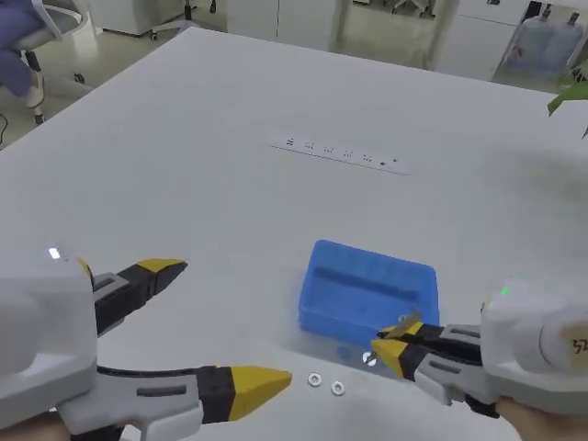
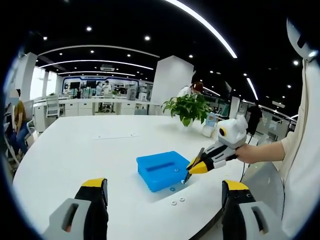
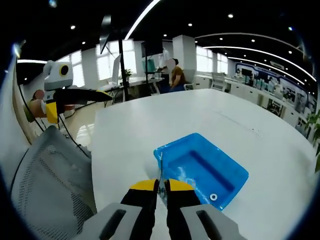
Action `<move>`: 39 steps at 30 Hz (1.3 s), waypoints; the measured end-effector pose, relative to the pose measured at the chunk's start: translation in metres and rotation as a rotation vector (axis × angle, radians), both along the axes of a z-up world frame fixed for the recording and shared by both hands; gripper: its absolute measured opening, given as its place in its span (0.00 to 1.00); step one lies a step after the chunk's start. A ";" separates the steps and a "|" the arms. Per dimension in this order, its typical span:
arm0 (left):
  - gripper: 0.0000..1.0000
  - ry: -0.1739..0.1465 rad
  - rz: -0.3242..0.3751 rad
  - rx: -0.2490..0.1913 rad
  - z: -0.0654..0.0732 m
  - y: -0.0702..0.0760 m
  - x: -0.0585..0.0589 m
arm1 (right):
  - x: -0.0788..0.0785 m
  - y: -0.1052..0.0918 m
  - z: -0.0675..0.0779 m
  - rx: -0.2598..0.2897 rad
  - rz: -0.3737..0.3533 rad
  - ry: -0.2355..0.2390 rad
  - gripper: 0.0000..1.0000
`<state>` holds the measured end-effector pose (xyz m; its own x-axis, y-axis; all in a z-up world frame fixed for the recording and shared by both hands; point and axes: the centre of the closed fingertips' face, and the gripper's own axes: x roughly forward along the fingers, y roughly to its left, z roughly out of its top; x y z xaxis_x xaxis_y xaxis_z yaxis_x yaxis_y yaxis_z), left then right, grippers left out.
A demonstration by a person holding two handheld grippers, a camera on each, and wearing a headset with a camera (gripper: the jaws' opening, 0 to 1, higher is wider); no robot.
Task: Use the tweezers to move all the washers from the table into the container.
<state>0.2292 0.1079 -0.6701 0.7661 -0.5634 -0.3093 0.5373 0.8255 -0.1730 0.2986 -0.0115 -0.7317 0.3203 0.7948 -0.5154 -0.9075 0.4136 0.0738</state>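
We see two washers (image 1: pixel 315 378) lying close together on the white table (image 1: pixel 184 165), just in front of the near side of the blue container (image 1: pixel 367 276). One more washer (image 3: pixel 214 197) lies inside the container, close to a wall. The tweezers (image 3: pixel 160 170) point down at the table by the container's near edge, beside the two loose washers. We cannot tell whether their tips have a washer between them.

The right gripper (image 3: pixel 159 187) has the tweezers pinched between its jaws, which are drawn close together with only the thin metal between them. In the head view it sits low on the right, next to the container.

The left gripper (image 1: pixel 230 322) hovers above the table to the left of the container, well apart from it. Its jaws are spread wide and have hold of nothing.

Farther back on the table lies a long socket strip (image 1: pixel 340 153).
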 end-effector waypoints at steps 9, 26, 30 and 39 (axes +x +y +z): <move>0.97 -0.010 0.009 -0.003 0.003 0.003 0.000 | 0.043 -0.001 0.043 0.071 -0.068 -0.041 0.03; 0.97 -0.012 0.041 -0.001 0.004 0.013 -0.004 | 0.080 -0.012 -0.020 -0.001 -0.207 0.167 0.03; 0.97 -0.008 0.049 -0.004 0.003 0.015 -0.004 | 0.078 -0.014 -0.030 -0.029 -0.205 0.179 0.03; 0.97 -0.006 0.038 -0.002 0.003 0.012 -0.002 | 0.075 -0.013 -0.039 -0.052 -0.203 0.179 0.03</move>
